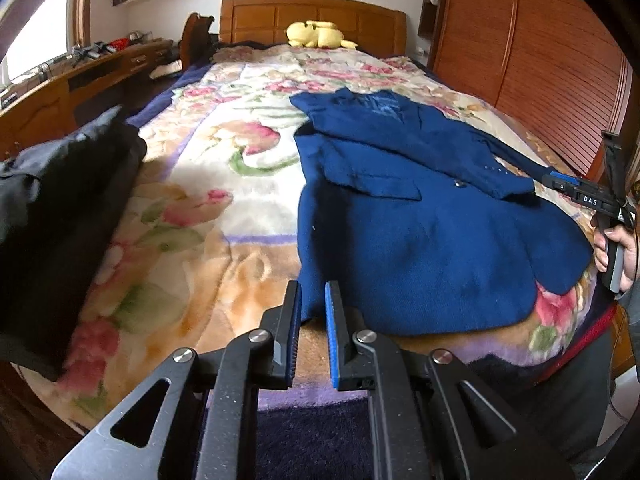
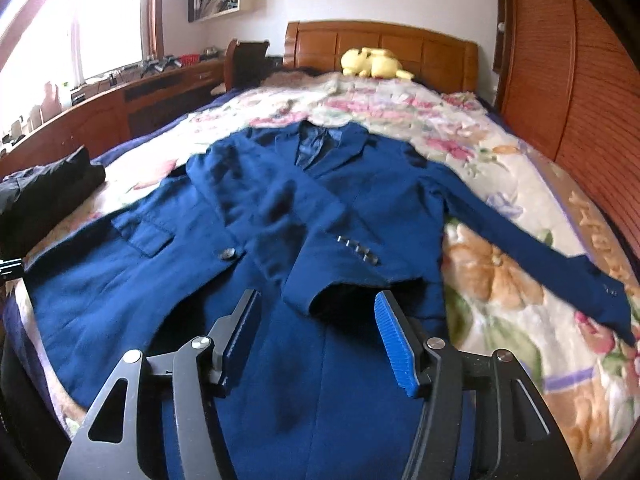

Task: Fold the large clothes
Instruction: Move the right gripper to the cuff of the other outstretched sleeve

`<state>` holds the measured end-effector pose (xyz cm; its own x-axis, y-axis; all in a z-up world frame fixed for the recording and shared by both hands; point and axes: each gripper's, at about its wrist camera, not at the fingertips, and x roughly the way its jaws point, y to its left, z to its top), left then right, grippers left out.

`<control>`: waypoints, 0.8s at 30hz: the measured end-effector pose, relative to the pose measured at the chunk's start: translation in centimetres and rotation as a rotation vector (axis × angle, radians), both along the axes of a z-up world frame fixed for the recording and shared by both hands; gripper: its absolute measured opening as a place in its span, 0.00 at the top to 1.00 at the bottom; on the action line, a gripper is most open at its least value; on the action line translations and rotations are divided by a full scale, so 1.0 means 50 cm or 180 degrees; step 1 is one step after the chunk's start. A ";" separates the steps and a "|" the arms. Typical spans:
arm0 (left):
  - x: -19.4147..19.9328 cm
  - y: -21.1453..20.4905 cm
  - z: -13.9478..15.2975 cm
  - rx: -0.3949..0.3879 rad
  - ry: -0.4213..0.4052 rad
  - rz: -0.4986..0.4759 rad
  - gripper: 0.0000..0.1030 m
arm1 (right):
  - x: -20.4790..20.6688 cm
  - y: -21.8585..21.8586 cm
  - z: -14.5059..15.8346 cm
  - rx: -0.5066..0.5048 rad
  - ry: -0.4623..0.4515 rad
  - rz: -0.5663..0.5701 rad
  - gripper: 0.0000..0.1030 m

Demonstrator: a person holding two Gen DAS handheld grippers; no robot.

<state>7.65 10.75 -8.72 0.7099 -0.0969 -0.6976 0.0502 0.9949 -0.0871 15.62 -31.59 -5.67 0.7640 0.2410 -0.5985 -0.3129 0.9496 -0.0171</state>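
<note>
My left tool (image 1: 313,332) hangs nearly closed, gripping nothing, just off the hem corner of the blue jacket (image 2: 280,208). My right tool (image 2: 318,340) stands wide over the sleeve cuff (image 2: 320,276) folded across the jacket front, which lies flat on the bed (image 1: 208,184). I judge one sleeve is folded; next I need the outstretched sleeve (image 2: 540,256) brought in.

Navy blazer (image 2: 280,240) lies face-up on the bed, one sleeve folded across its front.
</note>
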 end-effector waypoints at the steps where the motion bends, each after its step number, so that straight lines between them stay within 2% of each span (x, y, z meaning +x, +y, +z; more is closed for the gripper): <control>1: -0.002 -0.001 0.007 0.0017 -0.0036 0.0009 0.88 | 0.002 0.000 0.001 -0.0006 -0.0034 0.0017 0.41; 4: 0.003 -0.003 0.025 0.0018 -0.0114 0.0031 0.88 | 0.009 -0.005 0.006 0.0033 -0.0173 0.0060 0.41; 8: 0.024 -0.018 0.040 0.0008 -0.0163 0.0046 0.88 | 0.025 -0.007 -0.003 0.0062 -0.0179 0.0111 0.43; 13: 0.057 -0.059 0.056 0.0008 -0.0249 -0.0022 0.88 | 0.068 -0.005 -0.055 0.0014 0.0114 0.0149 0.49; 19: 0.101 -0.131 0.066 0.0054 -0.0290 -0.0215 0.88 | 0.102 -0.015 -0.144 0.0032 0.0646 0.0142 0.50; 24: 0.141 -0.195 0.067 0.0101 -0.0308 -0.0395 0.88 | 0.102 0.006 -0.154 -0.0118 0.0586 0.0107 0.50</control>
